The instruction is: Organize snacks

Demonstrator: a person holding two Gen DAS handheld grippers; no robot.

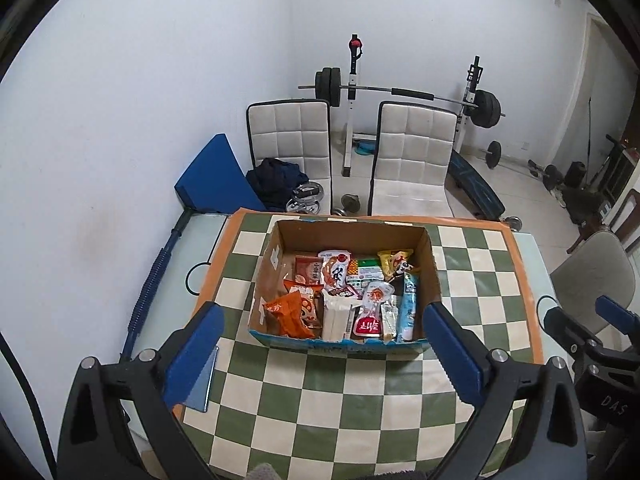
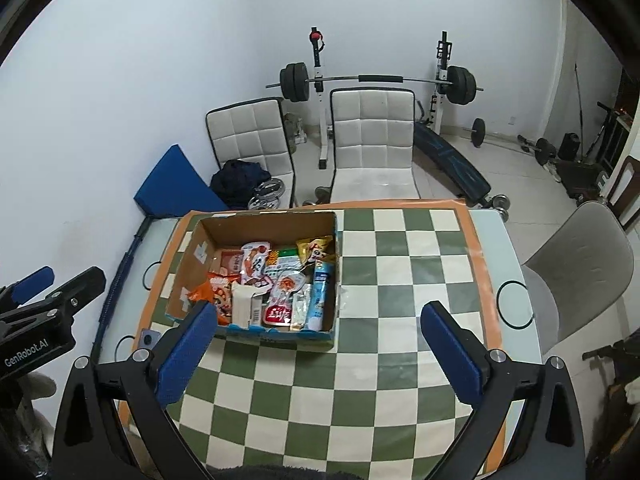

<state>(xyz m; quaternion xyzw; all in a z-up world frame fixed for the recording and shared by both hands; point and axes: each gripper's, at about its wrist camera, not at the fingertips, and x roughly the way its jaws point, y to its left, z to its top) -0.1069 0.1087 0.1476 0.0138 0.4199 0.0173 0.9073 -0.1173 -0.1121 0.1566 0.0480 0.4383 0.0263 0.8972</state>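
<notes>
Snacks: the snack packets (image 1: 344, 296) are all lying inside the cardboard box (image 1: 276, 276), packed toward its near and right side, with bare cardboard floor showing at the far left.
Box: it is sitting open-topped on the checkered cloth (image 1: 340, 392), toward the far side of the table (image 2: 516, 272); I am judging it serves as the one container, so nothing loose is lying on the cloth.
Stage: with every packet in the box, I am reading the sorting as either finished or not yet begun; I cannot tell which.
Left jaws: I am holding my left gripper (image 1: 320, 344) spread wide apart, clamping nothing, hovering short of the box's near wall, which is showing between the blue pads.
Right jaws: my right gripper (image 2: 316, 344) is also standing wide apart and empty, over bare cloth just right of the box.
Surroundings: two white chairs (image 2: 372, 140) and a barbell rack (image 2: 380, 80) are standing beyond the table.
</notes>
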